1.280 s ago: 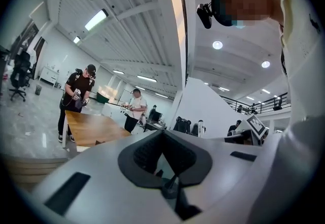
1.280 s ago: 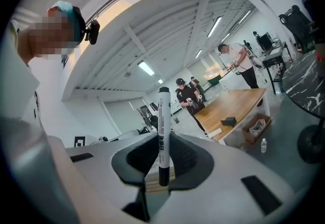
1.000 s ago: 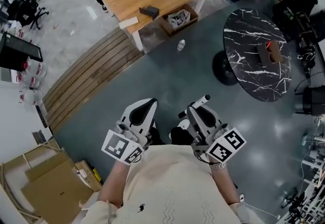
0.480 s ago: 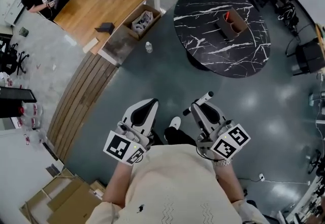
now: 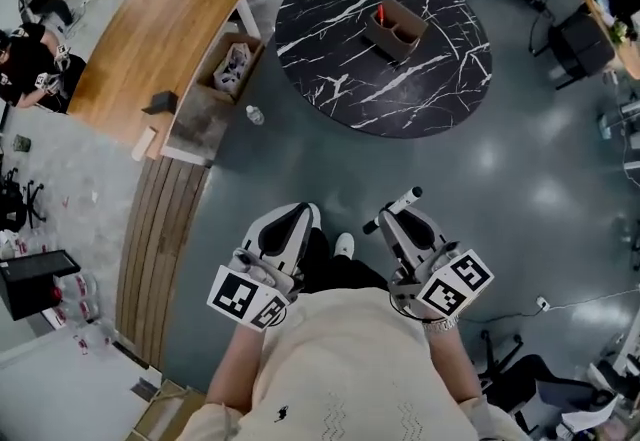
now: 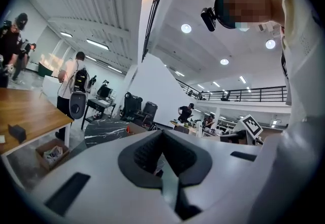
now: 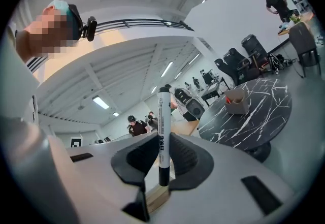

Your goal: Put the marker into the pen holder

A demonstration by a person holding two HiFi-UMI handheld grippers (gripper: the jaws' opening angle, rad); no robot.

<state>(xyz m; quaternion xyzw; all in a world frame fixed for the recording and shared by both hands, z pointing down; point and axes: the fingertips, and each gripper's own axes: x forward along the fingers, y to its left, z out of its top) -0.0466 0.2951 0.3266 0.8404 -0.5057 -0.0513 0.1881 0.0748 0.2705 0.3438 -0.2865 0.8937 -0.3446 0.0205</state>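
- Marker (image 5: 393, 209), white-barrelled with dark ends, is clamped between the fingers of our right gripper (image 5: 398, 225). In the head view it points toward 1 o'clock, and in the right gripper view it stands upright.
- Our left gripper (image 5: 288, 225) has its fingers closed together, with nothing between them.
- We hold both grippers side by side near our chest, above the grey floor (image 5: 480, 189).
- The pen holder (image 5: 393, 27), a brown box with something red inside, stands on the round black marble surface (image 5: 330, 79) at 12 o'clock, well apart from the marker.
- A wooden surface (image 5: 130, 59) lies at 10 o'clock, with a cardboard box (image 5: 232, 64) just beside it.
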